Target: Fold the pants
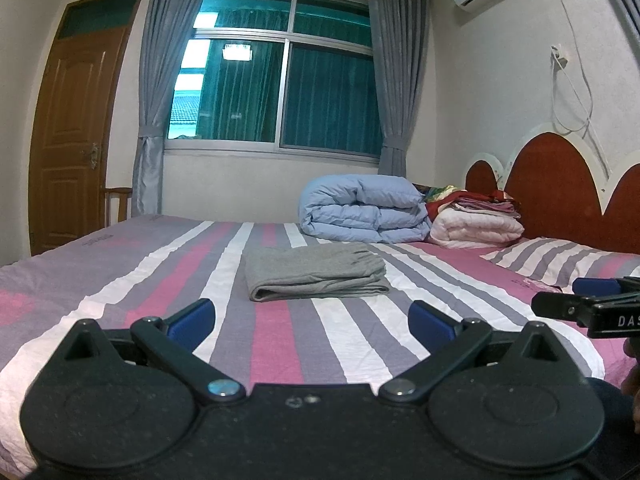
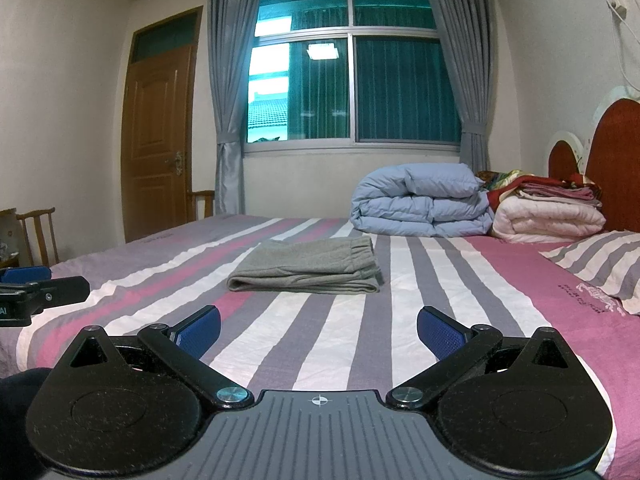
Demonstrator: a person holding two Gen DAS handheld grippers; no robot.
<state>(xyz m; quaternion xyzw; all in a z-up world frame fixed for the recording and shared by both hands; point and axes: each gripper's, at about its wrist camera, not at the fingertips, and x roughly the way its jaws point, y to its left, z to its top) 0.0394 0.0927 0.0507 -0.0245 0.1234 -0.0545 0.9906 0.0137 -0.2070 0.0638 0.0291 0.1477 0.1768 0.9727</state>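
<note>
Grey pants (image 1: 316,272) lie folded into a compact rectangle on the striped bed sheet (image 1: 280,344), also in the right wrist view (image 2: 308,268). My left gripper (image 1: 312,316) is open and empty, held back from the pants over the near part of the bed. My right gripper (image 2: 319,326) is open and empty, likewise short of the pants. The right gripper shows at the right edge of the left wrist view (image 1: 584,300), and the left gripper at the left edge of the right wrist view (image 2: 40,292).
A folded blue duvet (image 1: 364,210) and a pink quilt with stacked bedding (image 1: 476,224) sit beyond the pants by the red headboard (image 1: 560,184). A striped pillow (image 1: 568,260) lies at right. A door (image 1: 68,120), window and wooden chair (image 2: 36,232) stand behind.
</note>
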